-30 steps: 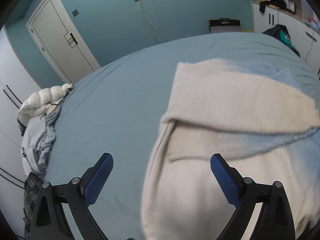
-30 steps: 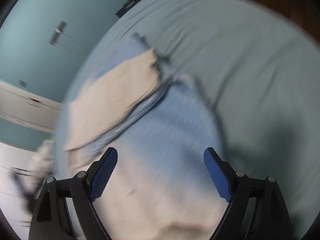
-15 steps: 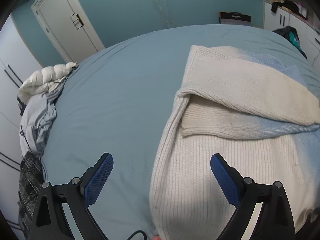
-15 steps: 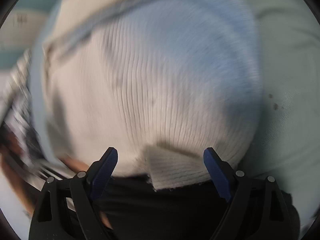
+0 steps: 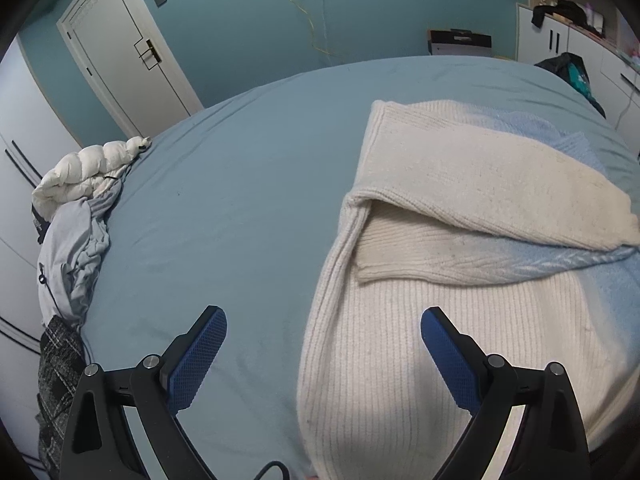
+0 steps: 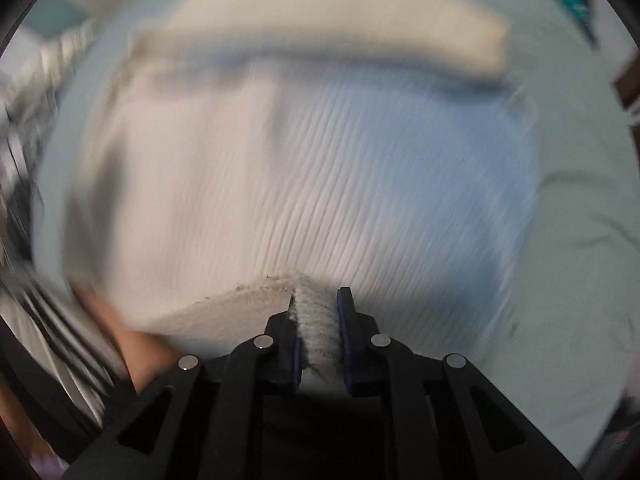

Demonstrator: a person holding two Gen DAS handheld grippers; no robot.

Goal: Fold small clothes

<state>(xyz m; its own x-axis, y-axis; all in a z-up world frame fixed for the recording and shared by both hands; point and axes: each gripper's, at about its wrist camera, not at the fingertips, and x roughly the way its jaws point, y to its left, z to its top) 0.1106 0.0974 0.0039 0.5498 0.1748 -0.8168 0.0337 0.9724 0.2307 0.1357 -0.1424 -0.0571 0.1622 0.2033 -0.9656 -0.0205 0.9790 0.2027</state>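
Observation:
A cream and pale blue ribbed sweater lies on the blue bed, with a sleeve folded across its body. My left gripper hovers open over the sweater's left edge, with nothing between its blue pads. In the blurred right wrist view, my right gripper points steeply down at the sweater. Its jaws are closing, and the near hem is pinched between the pads, a corner of it lifted.
A pile of clothes and a white puffy jacket lie at the bed's left edge. A white door and white cabinets stand behind. A person's hand shows at the lower left of the right wrist view.
My right gripper swung across the sweater to its near hem, rolled, and went from wide open to closed on the hem. The left gripper stayed open, almost still.

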